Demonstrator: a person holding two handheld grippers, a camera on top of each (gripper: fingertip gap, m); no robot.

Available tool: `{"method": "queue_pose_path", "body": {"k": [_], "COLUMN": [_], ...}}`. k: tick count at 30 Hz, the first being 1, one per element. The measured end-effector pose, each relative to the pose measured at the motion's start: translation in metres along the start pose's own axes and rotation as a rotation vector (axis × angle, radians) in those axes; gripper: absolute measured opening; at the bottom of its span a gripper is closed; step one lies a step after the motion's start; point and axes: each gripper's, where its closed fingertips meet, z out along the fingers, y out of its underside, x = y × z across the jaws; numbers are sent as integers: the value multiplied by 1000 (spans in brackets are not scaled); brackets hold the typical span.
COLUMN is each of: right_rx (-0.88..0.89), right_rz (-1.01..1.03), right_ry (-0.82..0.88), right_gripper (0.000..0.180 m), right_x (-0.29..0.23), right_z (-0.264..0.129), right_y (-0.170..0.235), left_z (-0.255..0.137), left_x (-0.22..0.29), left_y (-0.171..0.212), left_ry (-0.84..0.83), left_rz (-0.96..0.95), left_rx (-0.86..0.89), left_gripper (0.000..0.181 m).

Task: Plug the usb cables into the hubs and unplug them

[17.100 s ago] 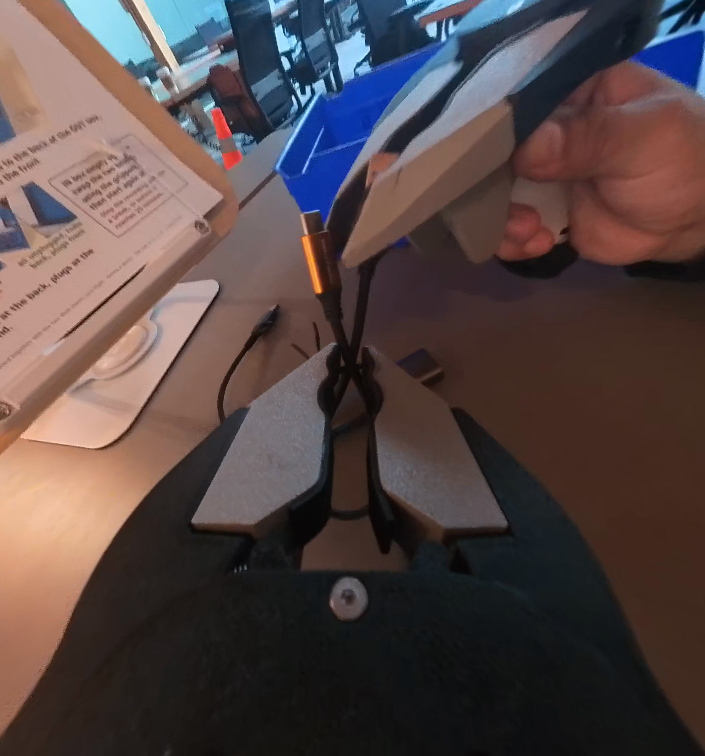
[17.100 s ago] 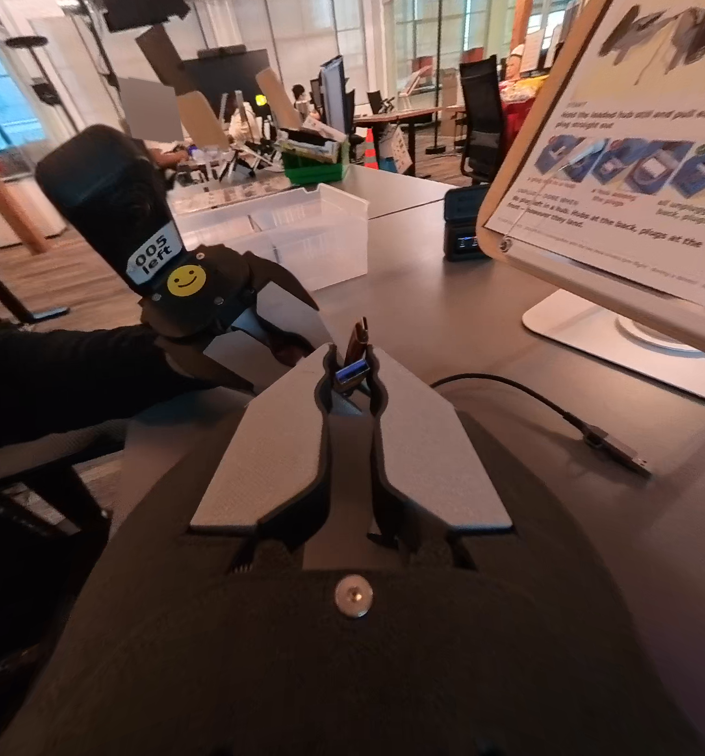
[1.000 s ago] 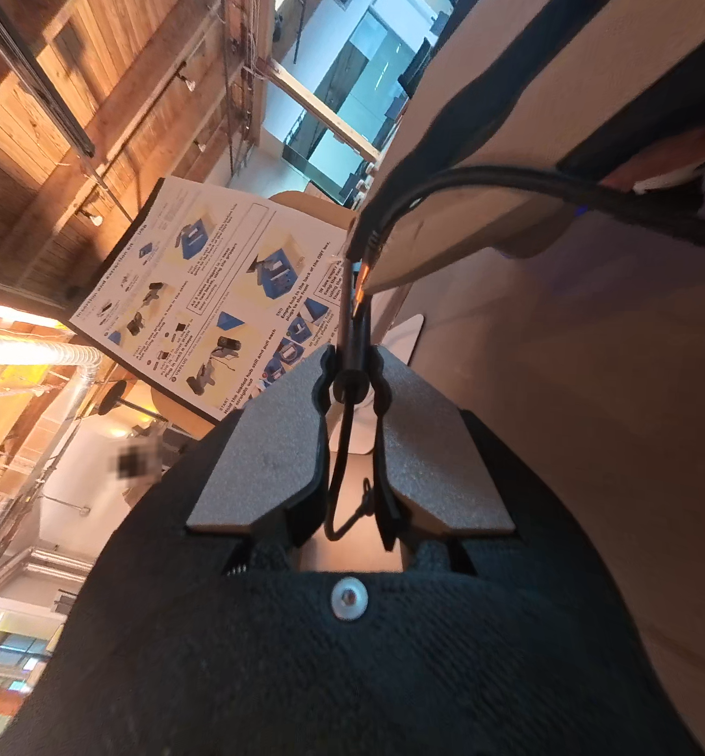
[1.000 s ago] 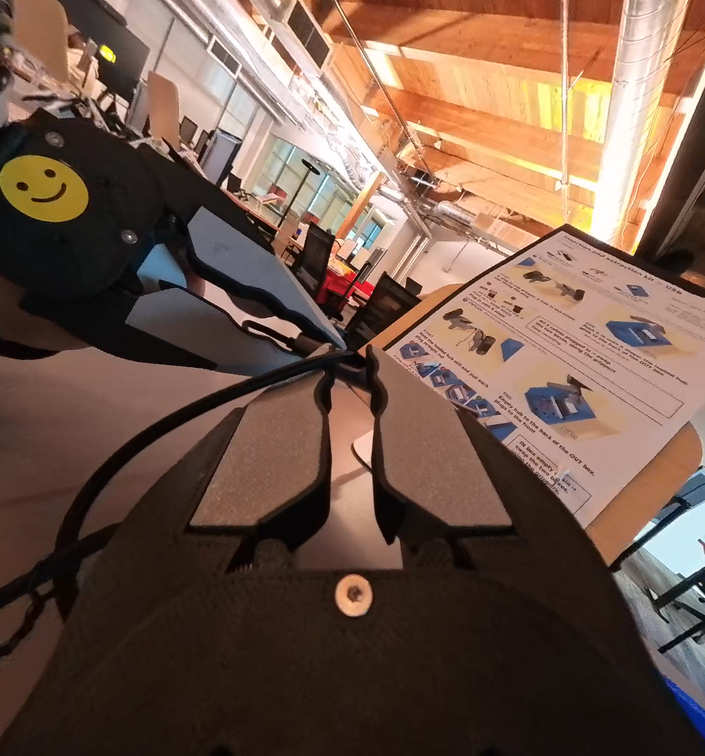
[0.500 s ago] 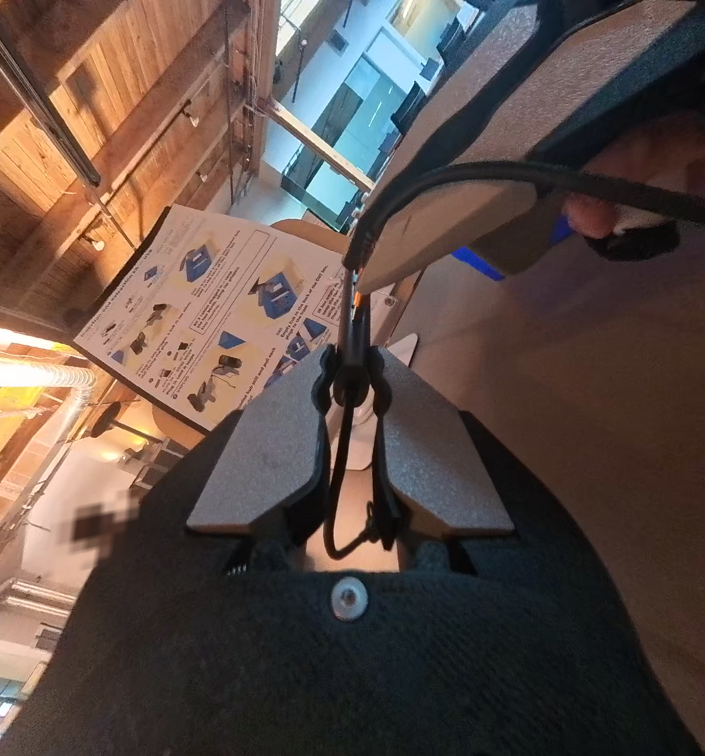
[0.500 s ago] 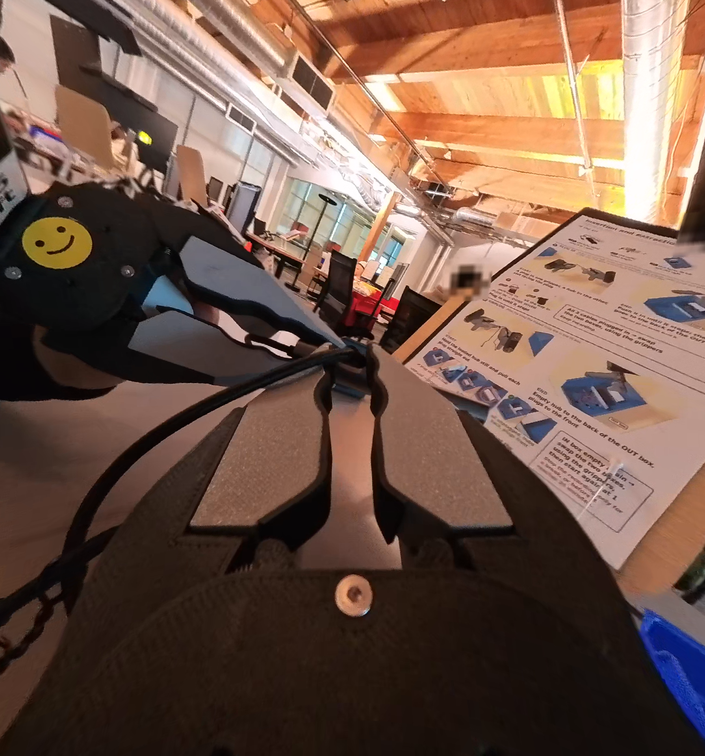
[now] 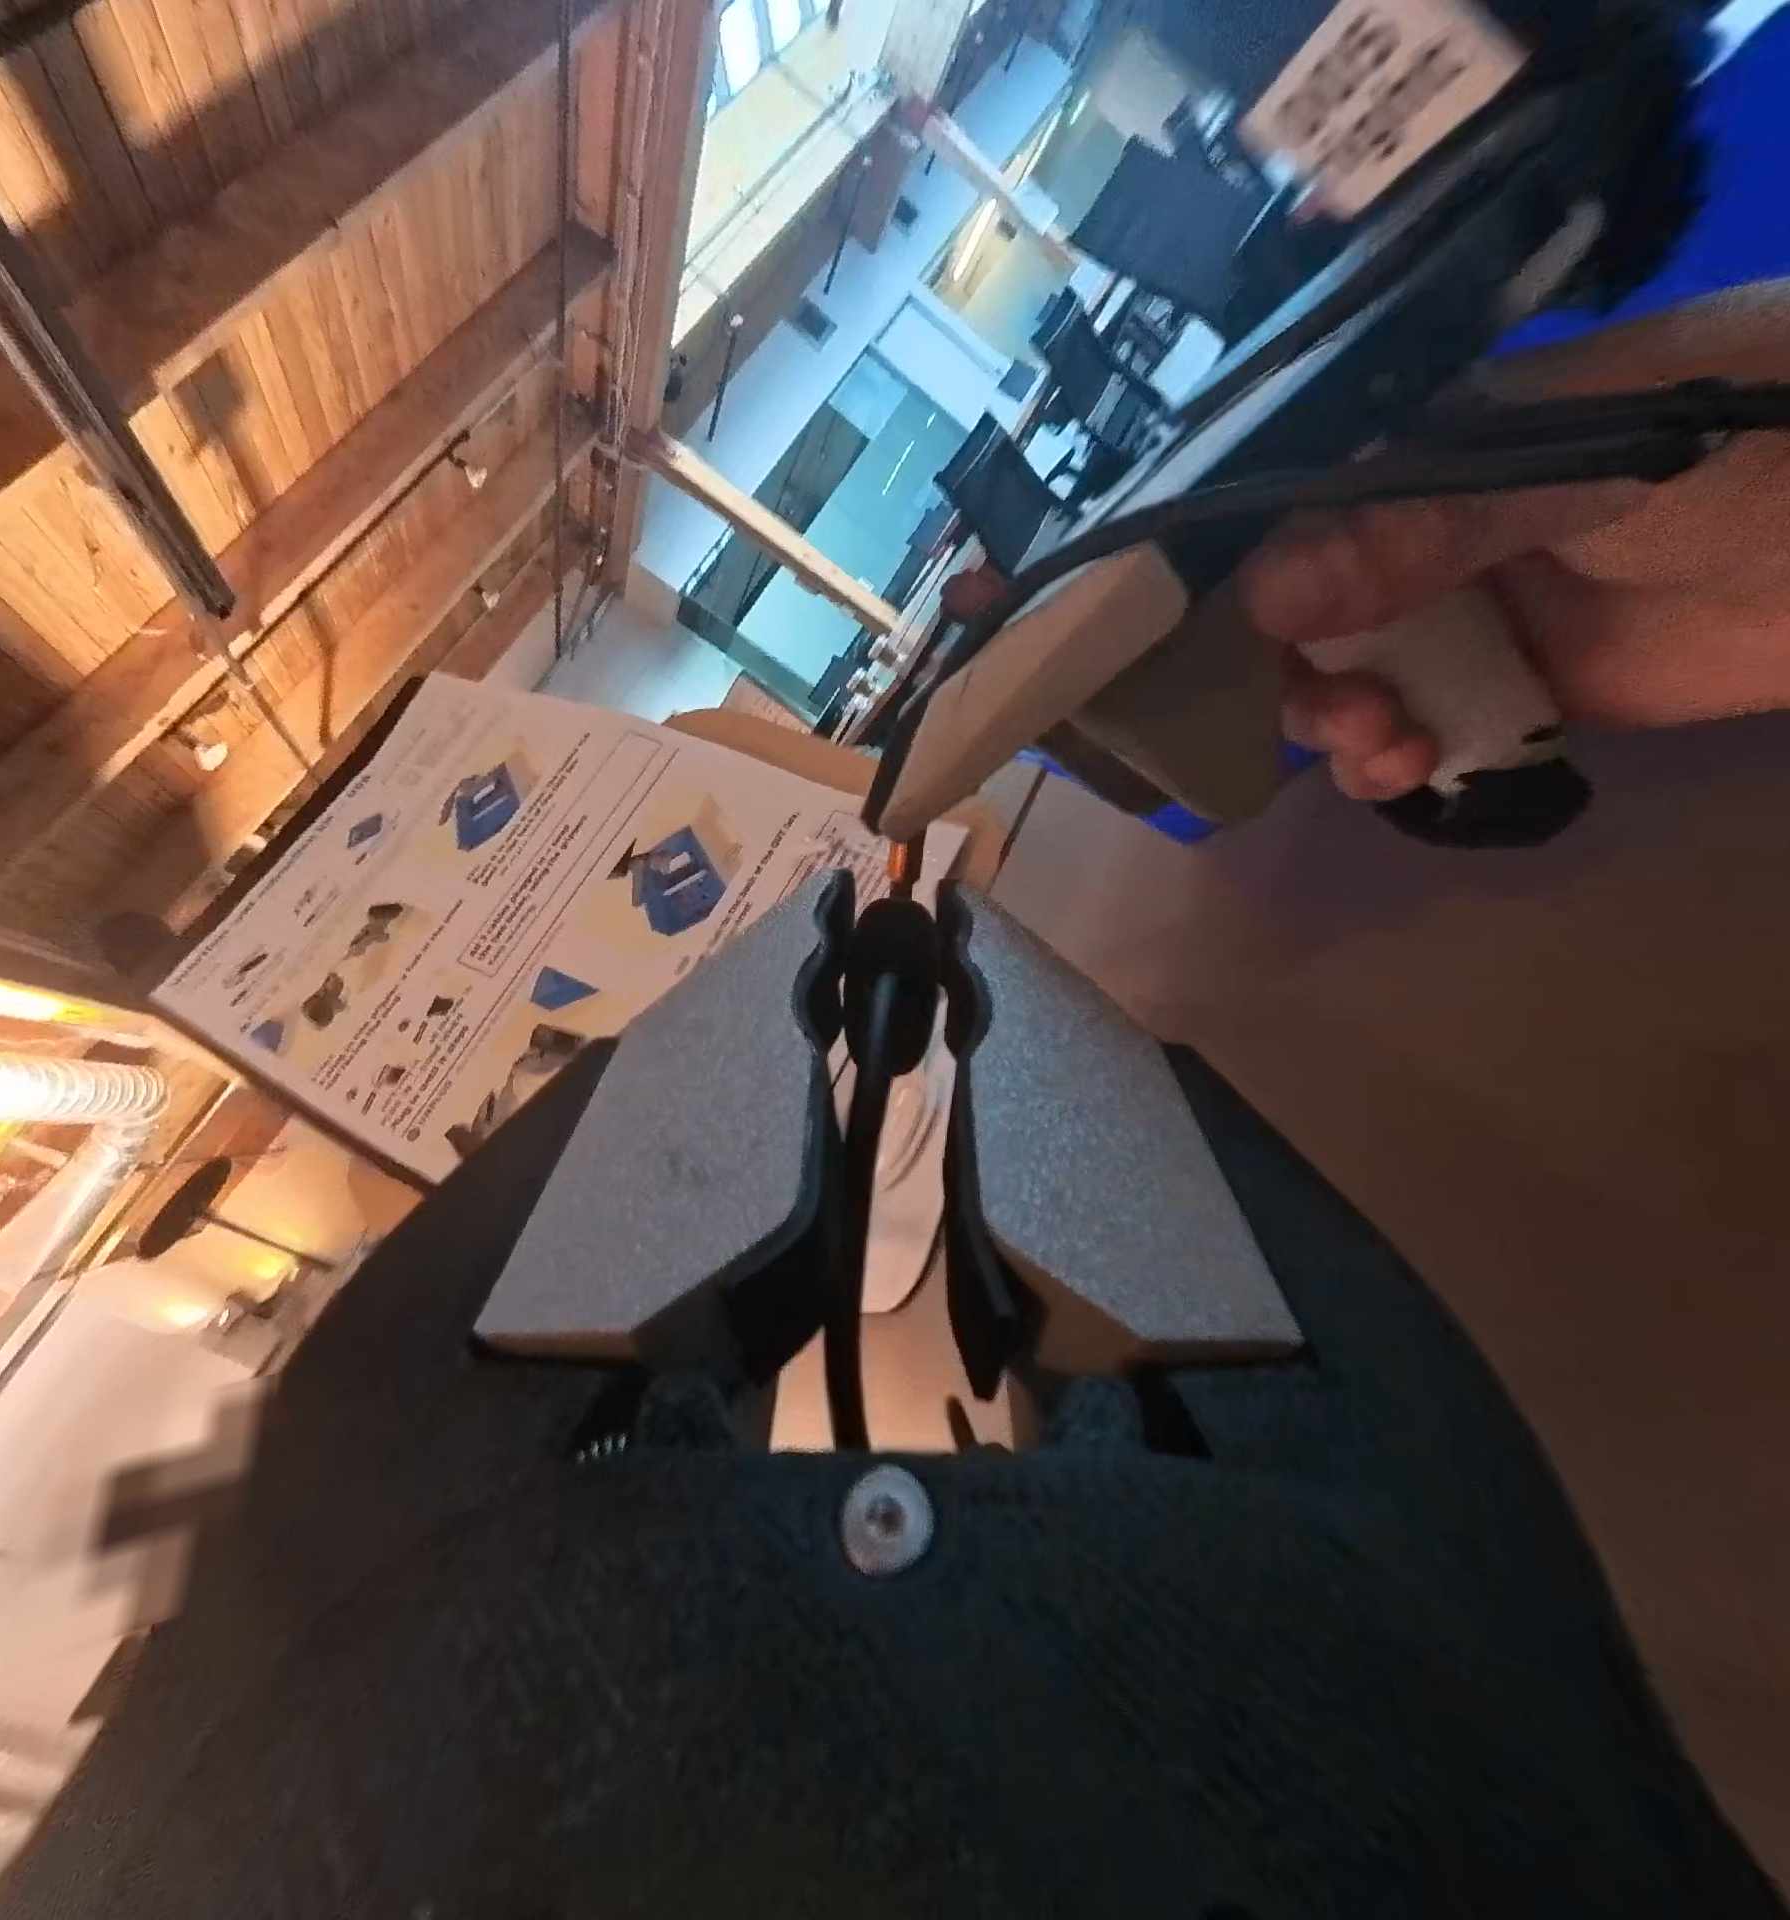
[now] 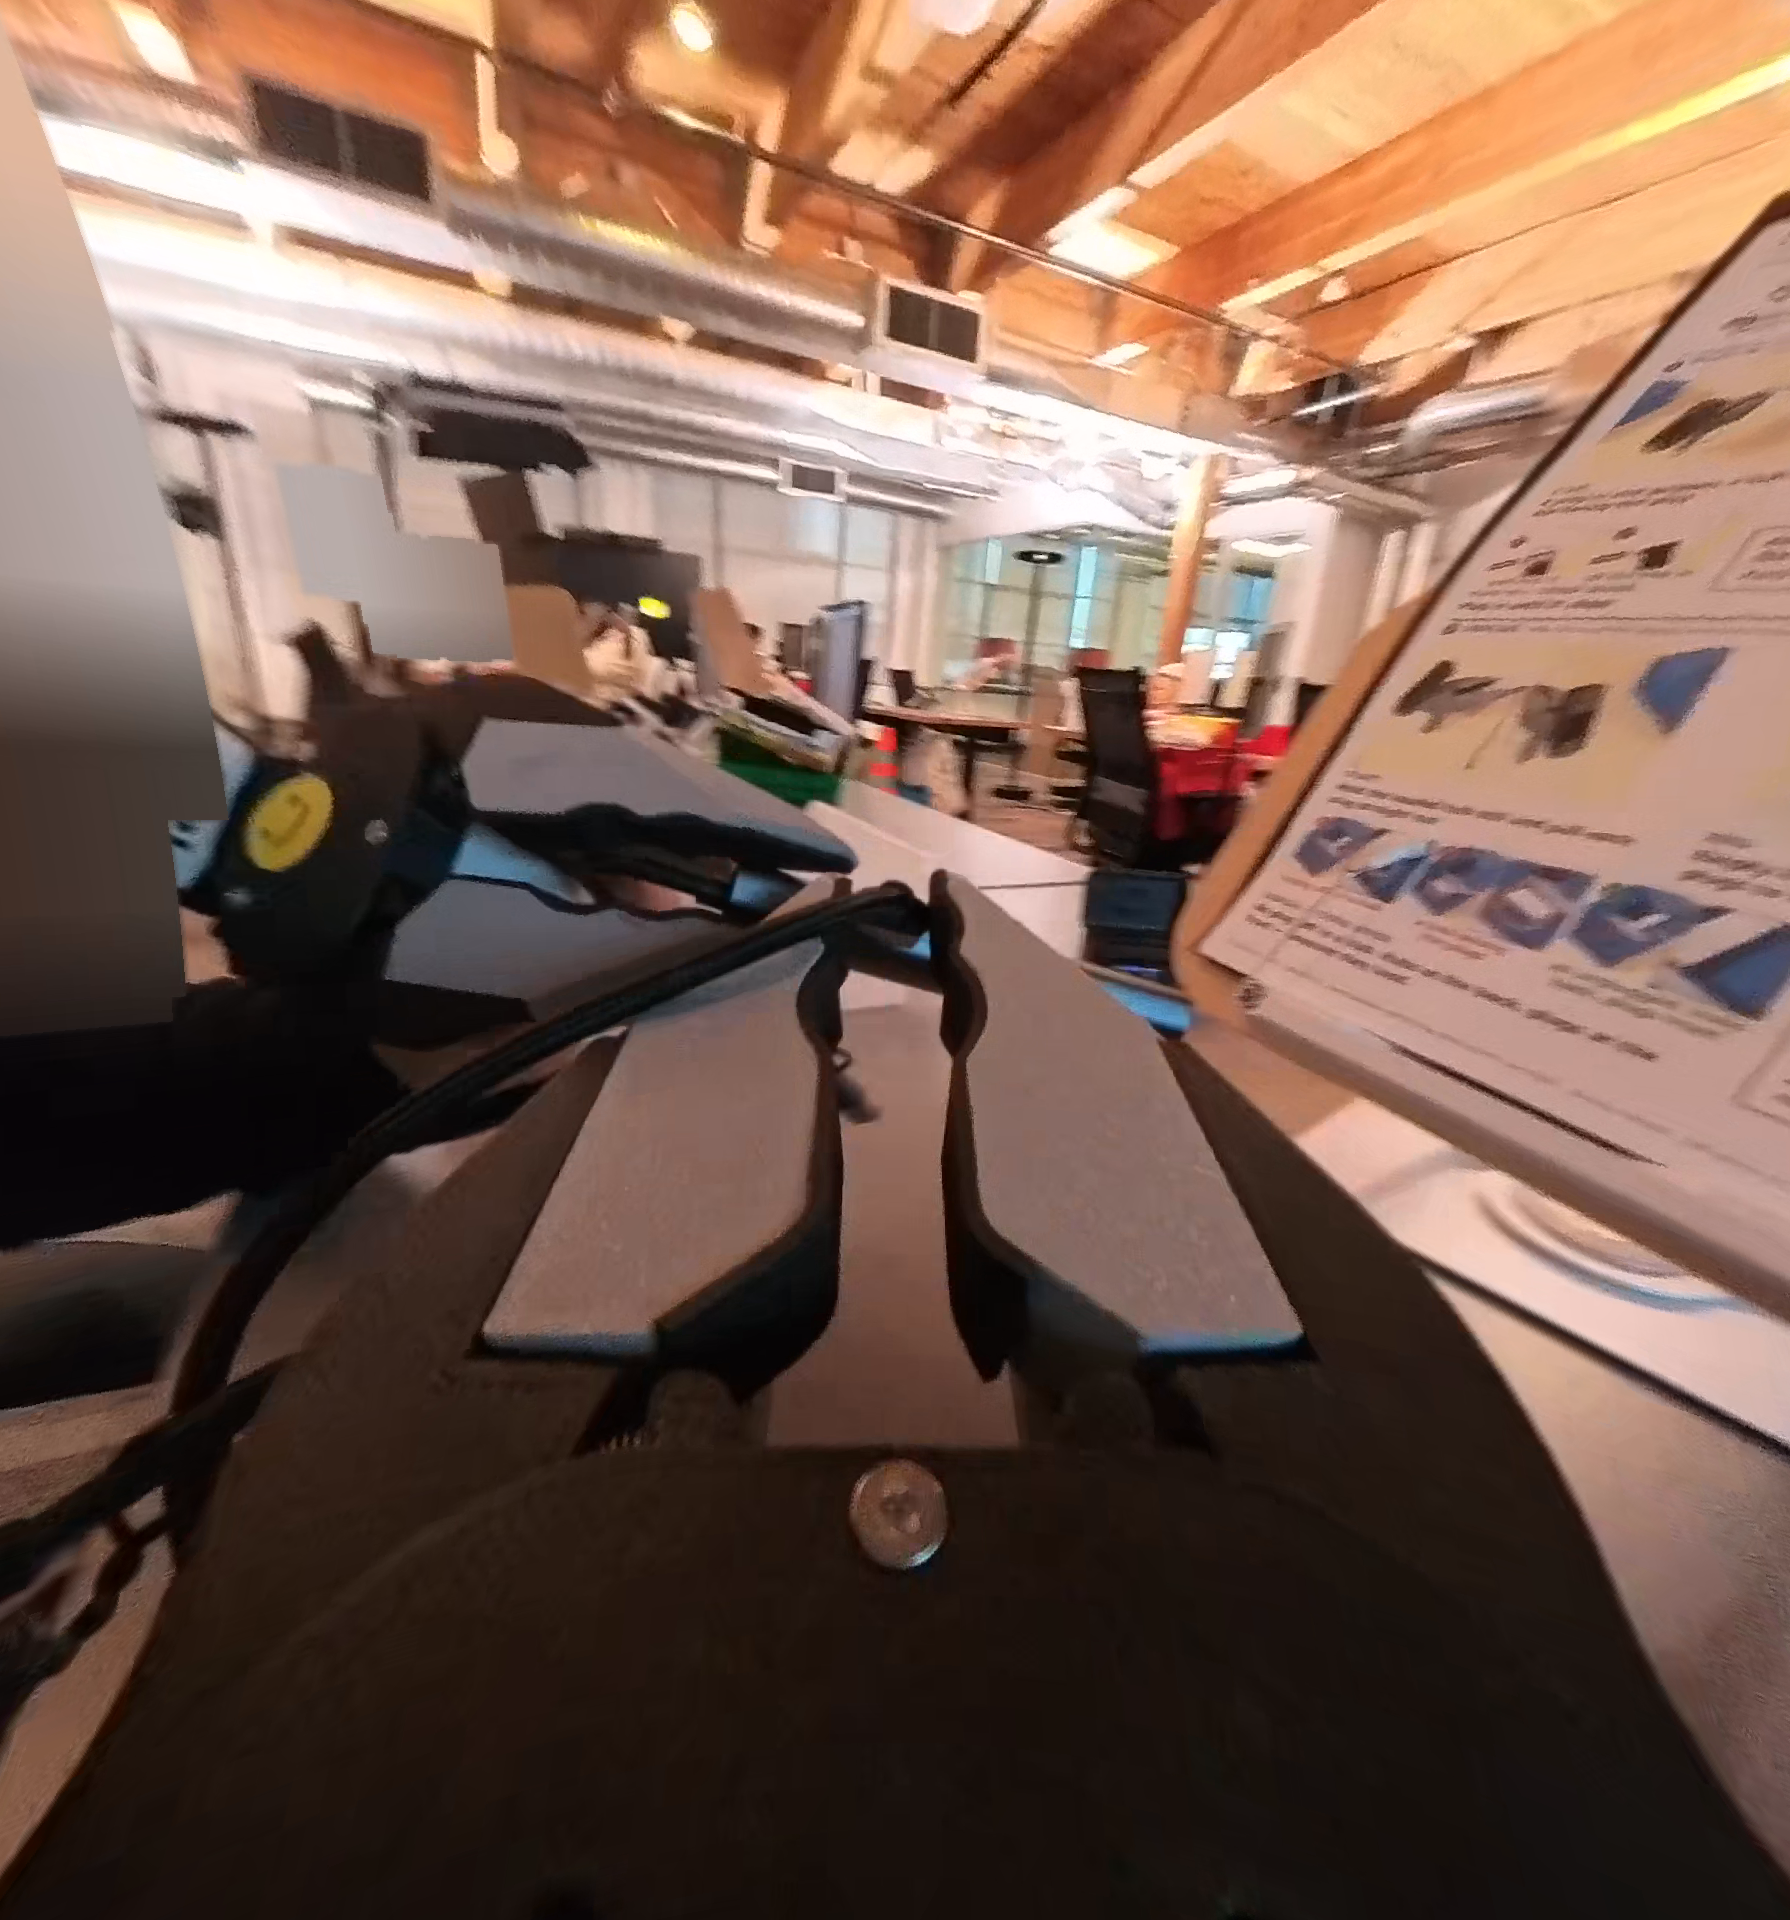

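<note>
Above the table (image 7: 1493,1143), both grippers clamp plugs: left gripper (image 7: 893,914), right gripper (image 8: 886,914).

Tongs (image 8: 889,914) — on black cable (image 8: 600,1003)

A printed instruction sheet (image 7: 517,894) with small blue pictures is mounted on a tan board (image 8: 1275,831), tilted on a white stand (image 8: 1556,1247) that rests on the grey worktop (image 7: 1493,1039). A blue bin (image 7: 1743,187) shows at the far side. Behind the board sits a small dark box (image 8: 1130,914). Farther off are black office chairs (image 8: 1119,769), a monitor (image 8: 837,665), and an orange cone (image 8: 883,769). Overhead run wooden ceiling beams (image 7: 278,343) and silver ducts (image 8: 662,301).
</note>
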Motion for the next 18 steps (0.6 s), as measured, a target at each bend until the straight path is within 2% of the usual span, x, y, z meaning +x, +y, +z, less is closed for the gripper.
{"method": "queue_pose_path", "body": {"k": [8,18], "right_rx": [-34,-38], "right_rz": [177,265], "right_ry": [-76,-117], "right_gripper": [11,11], "right_x": [4,2], "right_z": [3,3], "right_y": [15,19], "left_z": [-2,-5], "left_x": [5,7], "left_y": [11,12], "left_ry": [48,92], "left_rz": [-45,-142], "left_rx": [41,63], "left_gripper": [13,13]}}
